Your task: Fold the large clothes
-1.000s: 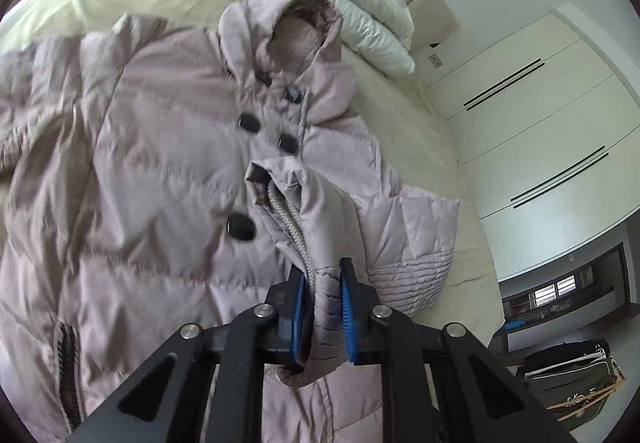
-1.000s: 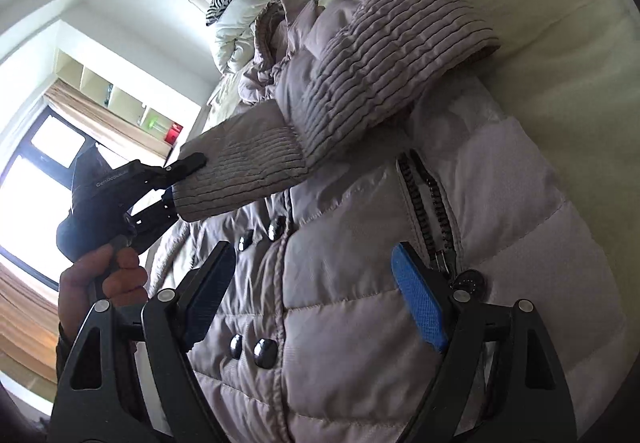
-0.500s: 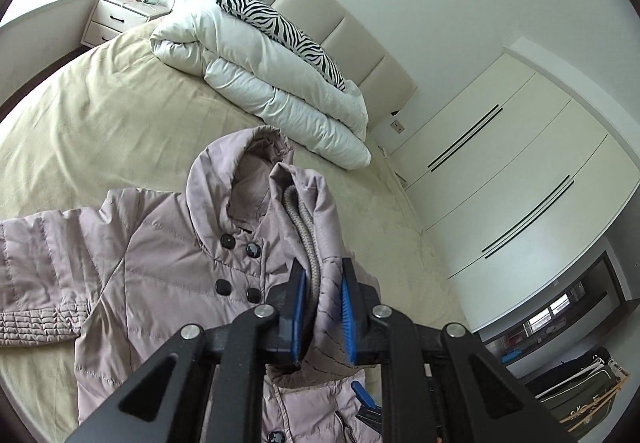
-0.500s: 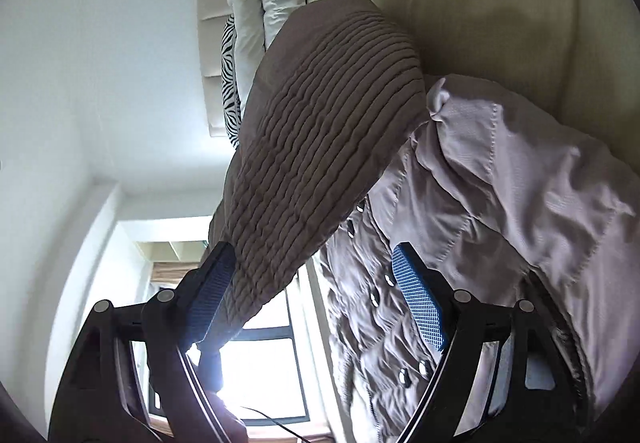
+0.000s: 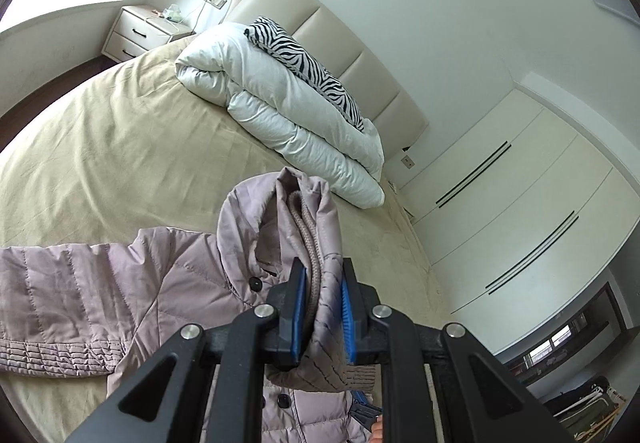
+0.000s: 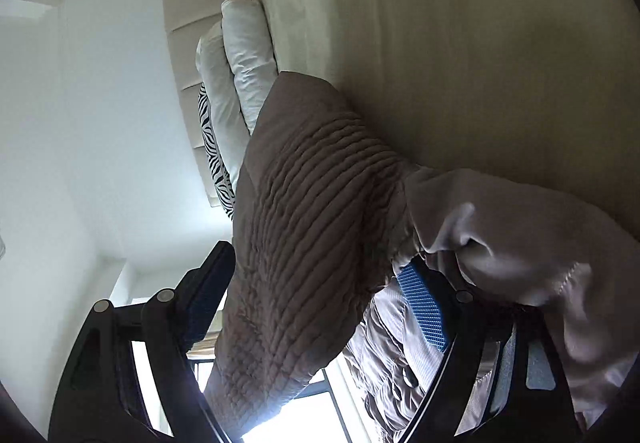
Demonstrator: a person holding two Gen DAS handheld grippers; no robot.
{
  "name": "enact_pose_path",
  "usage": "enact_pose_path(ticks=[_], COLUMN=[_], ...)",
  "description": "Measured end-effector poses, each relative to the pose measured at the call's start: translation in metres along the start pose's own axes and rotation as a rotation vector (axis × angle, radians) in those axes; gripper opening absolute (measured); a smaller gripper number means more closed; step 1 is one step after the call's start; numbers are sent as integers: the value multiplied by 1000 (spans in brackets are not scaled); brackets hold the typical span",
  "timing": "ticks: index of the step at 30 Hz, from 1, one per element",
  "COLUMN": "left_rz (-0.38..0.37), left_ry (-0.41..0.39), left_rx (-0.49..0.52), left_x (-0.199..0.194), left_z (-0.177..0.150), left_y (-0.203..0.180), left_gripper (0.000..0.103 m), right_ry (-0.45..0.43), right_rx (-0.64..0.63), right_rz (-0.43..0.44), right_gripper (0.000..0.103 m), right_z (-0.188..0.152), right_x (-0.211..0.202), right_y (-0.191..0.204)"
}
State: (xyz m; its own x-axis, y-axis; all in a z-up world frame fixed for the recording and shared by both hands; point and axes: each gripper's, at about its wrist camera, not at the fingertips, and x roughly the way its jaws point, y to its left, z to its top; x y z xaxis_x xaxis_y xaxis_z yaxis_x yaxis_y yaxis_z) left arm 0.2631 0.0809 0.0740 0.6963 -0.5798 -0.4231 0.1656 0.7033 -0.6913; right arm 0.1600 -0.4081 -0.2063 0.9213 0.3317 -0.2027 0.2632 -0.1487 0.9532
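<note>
Puffer jacket (image 5: 120, 291) lies spread on the beige bed (image 5: 120, 147), one sleeve extended left. Left gripper (image 5: 323, 307) clamps the other sleeve's cuff, raised above the jacket. Right gripper (image 6: 320, 307) stands wide, unclamped, around the quilted sleeve (image 6: 312, 227)

Coat (image 5: 120, 283): quilted mauve-grey cloth, faint sheen, stitched channels; dark glossy buttons (image 5: 255, 284). Sleeve cuff (image 6: 312, 243): same cloth, close rows of ribbed stitching, with a knitted inner band (image 5: 308, 243), matt and coarse.

Left hand-held gripper (image 5: 322, 311): matt black plastic body, bright metal screw heads; blue pads (image 5: 298, 317), smooth edge. Right hand-held gripper (image 6: 320, 303): one blue pad (image 6: 424, 311) shows a fine dimpled texture.

Bed (image 5: 100, 147): beige sheet, matt woven cloth, lightly creased. Duvet (image 5: 280, 115): white cloth, soft, puffy. Zebra-print pillow (image 5: 304, 63): printed cloth. Headboard (image 5: 340, 59): cream padded panels, smooth, slight sheen. Wardrobe doors (image 5: 520, 203): white, smooth, satin finish.
</note>
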Motion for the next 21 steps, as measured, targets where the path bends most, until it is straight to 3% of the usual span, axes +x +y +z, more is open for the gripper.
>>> enact_pose_path(ticks=[6,10,16,21], left_rz=[-2,15,30,57], left_ry=[-1,5,46,110], left_rx=[-29,-9,-67,-78], left_x=[-1,1,24,57], left_z=[3,2,-11,-33], left_y=[16,19,44,55], left_gripper=[17,17,17,17], right_ry=[129,95,-8,-50], right_rx=[-38,-88,-225,-212], right_rz=[14,-42,-38,-61], right_gripper=[83,82,82,82], right_z=[-10,3,31,64], right_x=[21,36,12,-4], right_y=[2,5,38,36])
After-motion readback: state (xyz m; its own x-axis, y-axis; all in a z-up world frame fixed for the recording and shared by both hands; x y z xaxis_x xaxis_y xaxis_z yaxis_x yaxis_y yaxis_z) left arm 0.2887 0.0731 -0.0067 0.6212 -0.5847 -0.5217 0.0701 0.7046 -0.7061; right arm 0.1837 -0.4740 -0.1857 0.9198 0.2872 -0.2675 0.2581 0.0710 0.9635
